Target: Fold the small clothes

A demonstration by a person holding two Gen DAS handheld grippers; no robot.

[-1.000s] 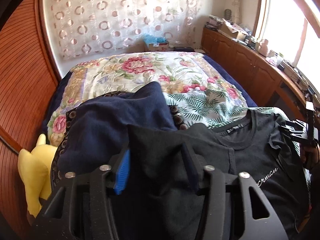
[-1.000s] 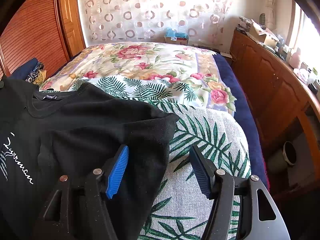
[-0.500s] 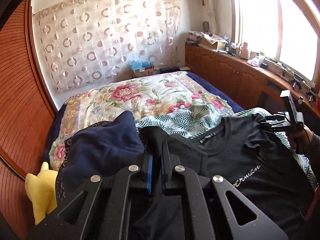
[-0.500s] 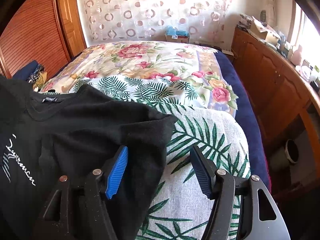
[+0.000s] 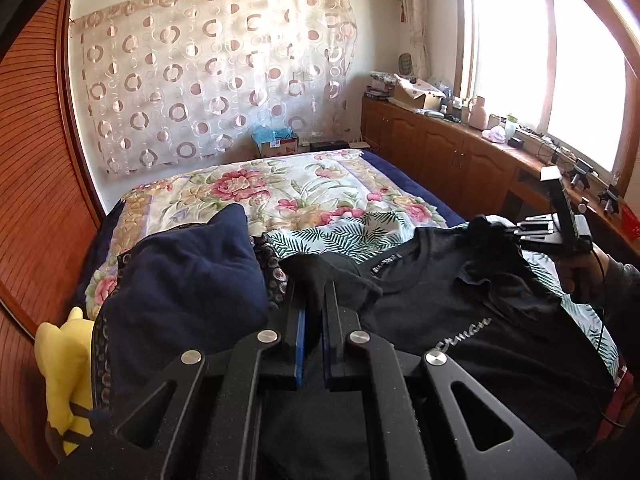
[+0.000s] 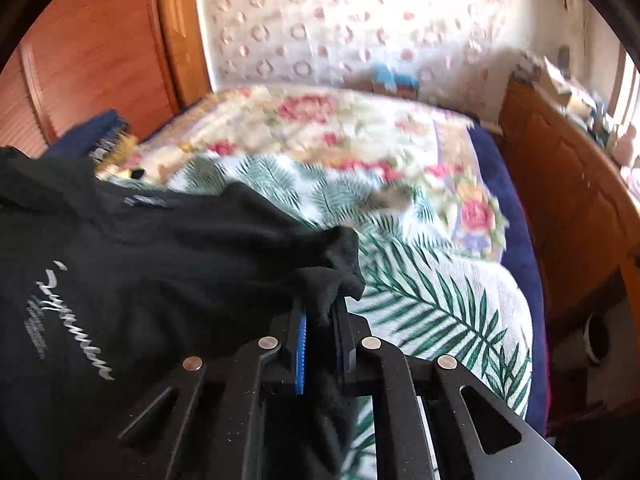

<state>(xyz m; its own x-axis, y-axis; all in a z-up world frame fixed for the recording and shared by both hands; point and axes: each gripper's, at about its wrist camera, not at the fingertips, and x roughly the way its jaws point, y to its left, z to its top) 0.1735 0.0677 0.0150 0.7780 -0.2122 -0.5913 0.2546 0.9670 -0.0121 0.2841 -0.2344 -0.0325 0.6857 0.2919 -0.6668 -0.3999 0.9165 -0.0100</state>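
A black T-shirt (image 5: 460, 320) with white script on its chest lies face up on a palm-leaf cover (image 6: 440, 300) on the bed. My left gripper (image 5: 311, 292) is shut on the shirt's left sleeve, the cloth bunched between its blue pads. In the right wrist view my right gripper (image 6: 320, 304) has its jaws closing on the other sleeve of the T-shirt (image 6: 160, 260), and the pads pinch a fold of it, lifted off the cover. The left wrist view shows that right gripper (image 5: 516, 232) at the far right, with a person's hand (image 5: 580, 276) behind it.
A navy garment (image 5: 184, 280) is heaped left of the shirt, a yellow plush toy (image 5: 60, 356) beyond it by the wooden wall (image 5: 36, 160). A floral quilt (image 5: 280, 188) covers the far bed. Wooden cabinets (image 5: 440, 152) run along the right under the window.
My left gripper shut on the left sleeve and rose with it. My right gripper closed from wide open onto the right sleeve and lifted it slightly.
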